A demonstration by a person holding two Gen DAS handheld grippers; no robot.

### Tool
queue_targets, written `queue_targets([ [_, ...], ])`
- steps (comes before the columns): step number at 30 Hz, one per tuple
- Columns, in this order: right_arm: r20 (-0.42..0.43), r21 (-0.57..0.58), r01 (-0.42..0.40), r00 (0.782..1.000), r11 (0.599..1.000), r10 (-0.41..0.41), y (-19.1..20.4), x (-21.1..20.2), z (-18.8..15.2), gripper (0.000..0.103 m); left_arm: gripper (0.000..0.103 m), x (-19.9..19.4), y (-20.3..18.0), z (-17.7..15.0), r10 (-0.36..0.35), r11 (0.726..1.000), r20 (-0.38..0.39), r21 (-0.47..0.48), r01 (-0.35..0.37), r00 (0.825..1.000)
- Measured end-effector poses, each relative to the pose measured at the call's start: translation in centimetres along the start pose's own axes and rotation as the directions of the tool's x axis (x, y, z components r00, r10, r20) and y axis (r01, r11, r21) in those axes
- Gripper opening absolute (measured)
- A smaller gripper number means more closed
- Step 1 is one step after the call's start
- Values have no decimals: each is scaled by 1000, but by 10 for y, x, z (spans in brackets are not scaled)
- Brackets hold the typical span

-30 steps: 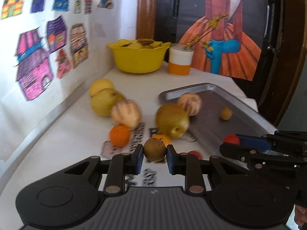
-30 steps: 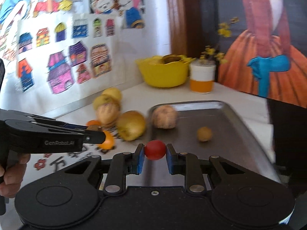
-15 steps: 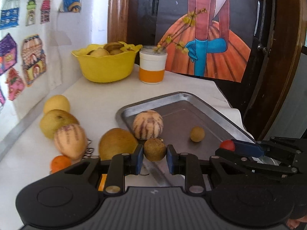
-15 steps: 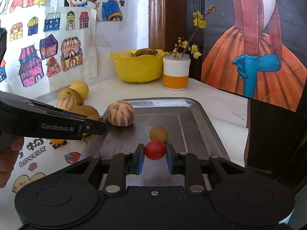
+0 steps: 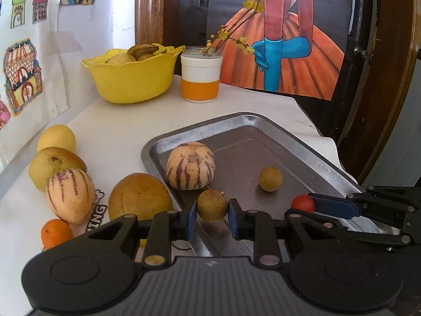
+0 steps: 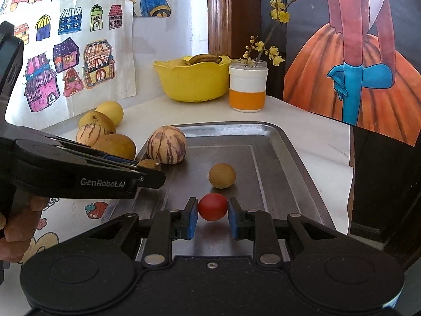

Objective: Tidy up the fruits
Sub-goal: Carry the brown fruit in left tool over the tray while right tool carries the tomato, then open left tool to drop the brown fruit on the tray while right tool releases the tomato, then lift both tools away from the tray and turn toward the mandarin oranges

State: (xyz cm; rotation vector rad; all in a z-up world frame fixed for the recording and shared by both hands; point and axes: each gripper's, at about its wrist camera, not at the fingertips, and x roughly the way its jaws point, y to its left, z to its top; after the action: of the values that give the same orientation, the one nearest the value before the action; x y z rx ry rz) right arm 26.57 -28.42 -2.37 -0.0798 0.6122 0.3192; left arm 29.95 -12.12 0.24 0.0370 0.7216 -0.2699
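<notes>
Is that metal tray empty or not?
Not empty. The metal tray holds a striped melon-like fruit and a small brown fruit on its dark floor.

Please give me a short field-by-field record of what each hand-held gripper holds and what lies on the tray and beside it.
left hand-held gripper: shut on small brown fruit, over the tray's near left rim
right hand-held gripper: shut on small red fruit, over the tray
metal tray: holds striped melon and small tan fruit
table left of tray: several yellow and striped fruits, one small orange
back: yellow bowl with fruit, jar with flower twigs
</notes>
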Motion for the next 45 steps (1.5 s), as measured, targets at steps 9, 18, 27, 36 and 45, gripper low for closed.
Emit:
queue_targets([
  [9,11,6,20,1000,1000,-21,2,-6,-1,33,29,1,2,-1,-16,1000,-3,-6,16,1000],
  [18,88,52,45,995,998,-49,2,-46,0,74,65,-29,5,3,-38,998,78,-55,42,996],
  [27,198,59,45,979,997,-56,20,-113,4,102,102,-92,17,-3,31,991,228,-136,0,973],
  [36,219,42,34,975,999,-42,54,-165,-7,102,103,-153,41,-26,75,980,302,-197,-15,950],
  [45,136,7,6,991,1000,-7,89,-183,-31,102,103,-185,74,-71,131,965,260,-253,-64,957],
])
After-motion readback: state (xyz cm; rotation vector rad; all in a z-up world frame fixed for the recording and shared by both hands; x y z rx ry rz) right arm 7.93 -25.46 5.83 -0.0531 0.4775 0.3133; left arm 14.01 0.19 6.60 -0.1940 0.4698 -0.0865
